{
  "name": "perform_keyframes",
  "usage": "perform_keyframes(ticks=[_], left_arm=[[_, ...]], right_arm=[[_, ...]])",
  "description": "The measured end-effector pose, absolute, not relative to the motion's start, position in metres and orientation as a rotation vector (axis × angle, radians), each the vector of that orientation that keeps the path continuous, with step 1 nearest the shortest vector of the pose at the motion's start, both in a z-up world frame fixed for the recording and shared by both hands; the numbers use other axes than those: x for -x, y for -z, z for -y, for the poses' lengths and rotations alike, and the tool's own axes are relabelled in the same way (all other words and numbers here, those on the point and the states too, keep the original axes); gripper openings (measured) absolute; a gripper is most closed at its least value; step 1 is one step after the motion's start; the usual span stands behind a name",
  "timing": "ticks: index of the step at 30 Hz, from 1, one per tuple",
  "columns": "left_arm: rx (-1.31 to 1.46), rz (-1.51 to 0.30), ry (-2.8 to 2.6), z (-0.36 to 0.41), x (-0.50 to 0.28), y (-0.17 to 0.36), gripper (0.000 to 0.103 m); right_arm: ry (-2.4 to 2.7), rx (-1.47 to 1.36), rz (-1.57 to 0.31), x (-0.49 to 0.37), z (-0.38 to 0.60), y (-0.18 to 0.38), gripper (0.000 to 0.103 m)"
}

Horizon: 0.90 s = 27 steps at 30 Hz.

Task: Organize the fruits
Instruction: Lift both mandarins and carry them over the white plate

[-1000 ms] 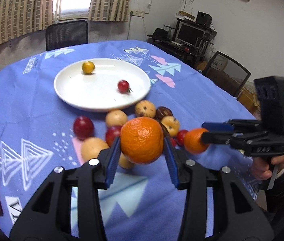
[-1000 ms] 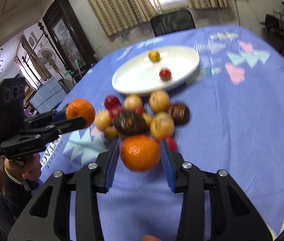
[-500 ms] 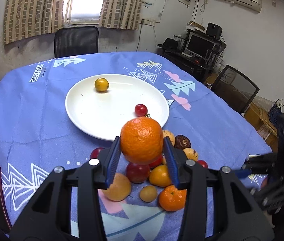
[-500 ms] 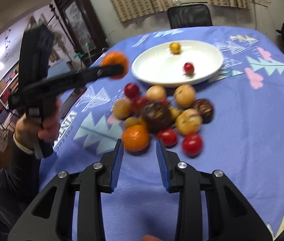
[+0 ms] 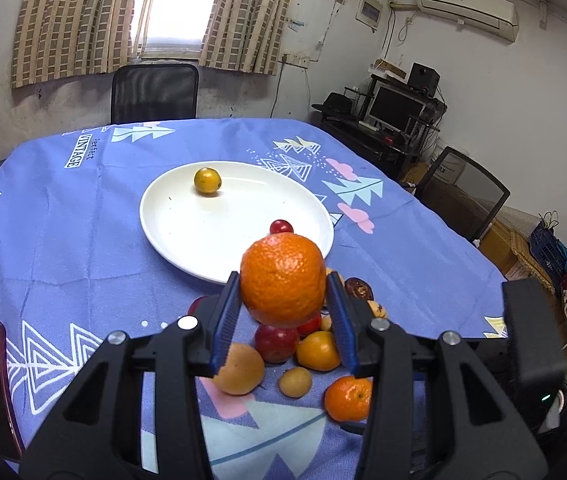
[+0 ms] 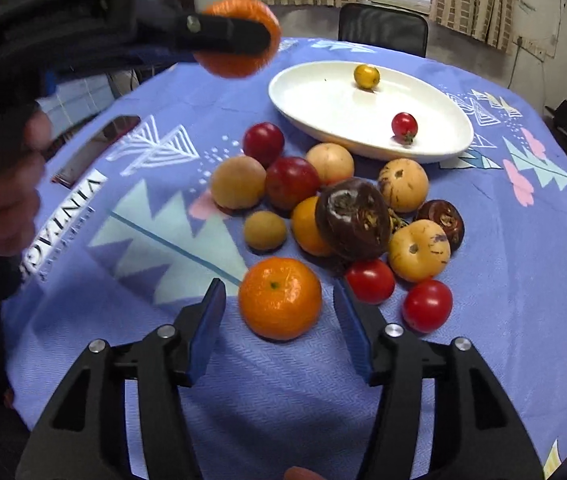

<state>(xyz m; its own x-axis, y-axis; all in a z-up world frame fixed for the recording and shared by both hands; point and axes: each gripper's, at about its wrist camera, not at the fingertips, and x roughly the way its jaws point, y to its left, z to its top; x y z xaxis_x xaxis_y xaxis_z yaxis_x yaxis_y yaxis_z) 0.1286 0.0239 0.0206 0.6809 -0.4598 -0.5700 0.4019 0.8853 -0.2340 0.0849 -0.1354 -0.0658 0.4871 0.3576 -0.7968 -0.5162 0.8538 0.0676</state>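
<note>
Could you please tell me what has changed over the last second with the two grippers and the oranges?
The right gripper let go of its orange, which now sits on the tablecloth between open jaws. The left gripper carried its orange up toward the plate. The two small fruits on the plate stayed put.

Right gripper lets go of its fruit; left gripper lifts its fruit toward the plate

A second ago the right gripper (image 6: pixel 279 322) clamped a small stemmed orange tangerine (image 6: pixel 280 298); now its blue pads stand apart and the fruit sits on the blue patterned tablecloth (image 6: pixel 503 280) between them, at 6 o'clock of the fruit pile. The left gripper (image 5: pixel 283 312), gripping a large dimpled orange mandarin (image 5: pixel 283 278), has risen from table level beside the pile to above it, nearer the white round plate (image 5: pixel 171 224).
</note>
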Motion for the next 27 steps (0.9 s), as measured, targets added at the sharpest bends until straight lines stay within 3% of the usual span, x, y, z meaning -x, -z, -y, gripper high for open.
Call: perform_keyframes(ticks=[3,5,12,20,27], left_arm=[[0.095,-0.661,0.483,-0.026,-0.128,-0.021,0.044],[0.098,-0.66,0.48,-0.027,-0.127,-0.021,0.044],[0.108,-0.664,0.464,-0.032,-0.129,-0.019,0.044],[0.111,-0.689,0.436,-0.034,-0.138,-0.012,0.044],[0.113,-0.725,0.408,-0.029,-0.178,-0.018,0.044]], right_arm=[[-0.536,0.177,-0.943,-0.089,0.135,0.076,0.057],[-0.517,0.181,-0.945,-0.092,0.134,0.082,0.047],[-0.539,0.16,-0.962,-0.093,0.139,0.08,0.045],[-0.58,0.019,-0.836,-0.106,0.178,0.019,0.045],[-0.457,-0.056,-0.702,-0.194,0.206,-0.009,0.045]])
